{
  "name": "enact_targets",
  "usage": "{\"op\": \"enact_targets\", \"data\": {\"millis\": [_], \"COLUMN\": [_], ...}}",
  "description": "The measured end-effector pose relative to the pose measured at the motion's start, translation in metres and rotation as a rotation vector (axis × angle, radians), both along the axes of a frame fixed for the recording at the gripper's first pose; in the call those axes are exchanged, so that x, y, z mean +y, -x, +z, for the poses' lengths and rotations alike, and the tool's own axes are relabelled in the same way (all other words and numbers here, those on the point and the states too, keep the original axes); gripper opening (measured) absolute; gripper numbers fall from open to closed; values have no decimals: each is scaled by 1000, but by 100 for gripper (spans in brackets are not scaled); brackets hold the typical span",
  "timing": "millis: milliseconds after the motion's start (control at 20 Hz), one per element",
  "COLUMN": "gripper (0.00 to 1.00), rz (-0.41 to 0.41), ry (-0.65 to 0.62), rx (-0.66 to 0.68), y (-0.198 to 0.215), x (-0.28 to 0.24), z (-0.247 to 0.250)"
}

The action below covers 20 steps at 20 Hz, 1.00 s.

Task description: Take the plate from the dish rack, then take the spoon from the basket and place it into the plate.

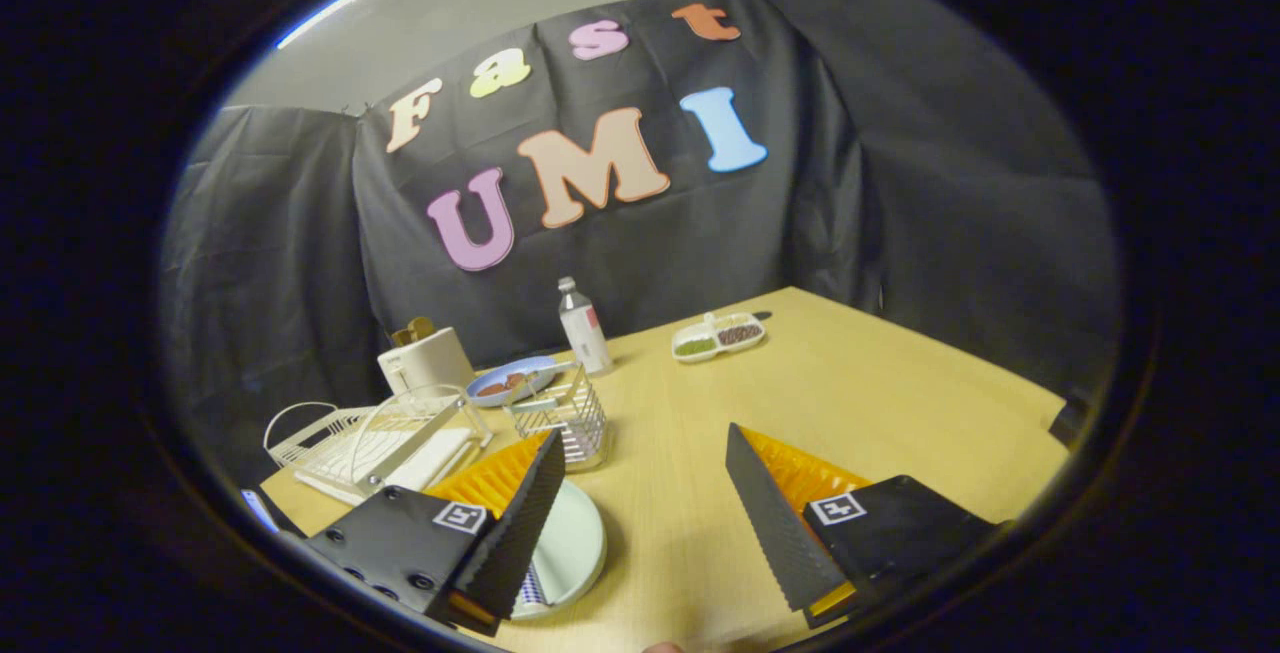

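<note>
The pale green plate (572,545) lies flat on the table (850,403), partly under the left finger of the tool (645,468). The tool is spread wide, grasping nothing. At 11 o'clock from the plate stands the wire basket (562,421); the spoon inside is too small to tell. At 10 o'clock is the white dish rack (370,445).

The one camera rode on the gripper (645,488) and looked forward along its two fingers, which stood wide apart with nothing between them. It sat fairly high above the bench (850,403), tilted down and rolled somewhat, so the bench top sloped across the view. The plate (570,543) lay close below, the dish rack (370,443) and basket (565,418) just beyond, and the booth's cloth wall stood far behind.
</note>
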<state>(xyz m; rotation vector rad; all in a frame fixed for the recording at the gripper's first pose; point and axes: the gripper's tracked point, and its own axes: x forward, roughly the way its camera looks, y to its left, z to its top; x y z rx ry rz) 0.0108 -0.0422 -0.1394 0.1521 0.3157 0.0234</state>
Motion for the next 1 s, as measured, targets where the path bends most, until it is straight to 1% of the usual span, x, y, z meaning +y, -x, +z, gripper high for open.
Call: {"op": "enact_targets", "data": {"millis": [200, 450, 550, 650, 800, 1000], "gripper": [100, 100, 100, 100, 100, 100], "rz": [7, 24, 23, 8, -42, -91], "ry": [82, 150, 173, 209, 284, 296], "rx": [-119, -178, -217, -225, -204, -179], "y": [-6, -12, -20, -28, -33, -29], "x": [15, 45, 54, 56, 47, 37], "z": [52, 81, 93, 92, 82, 75]}}
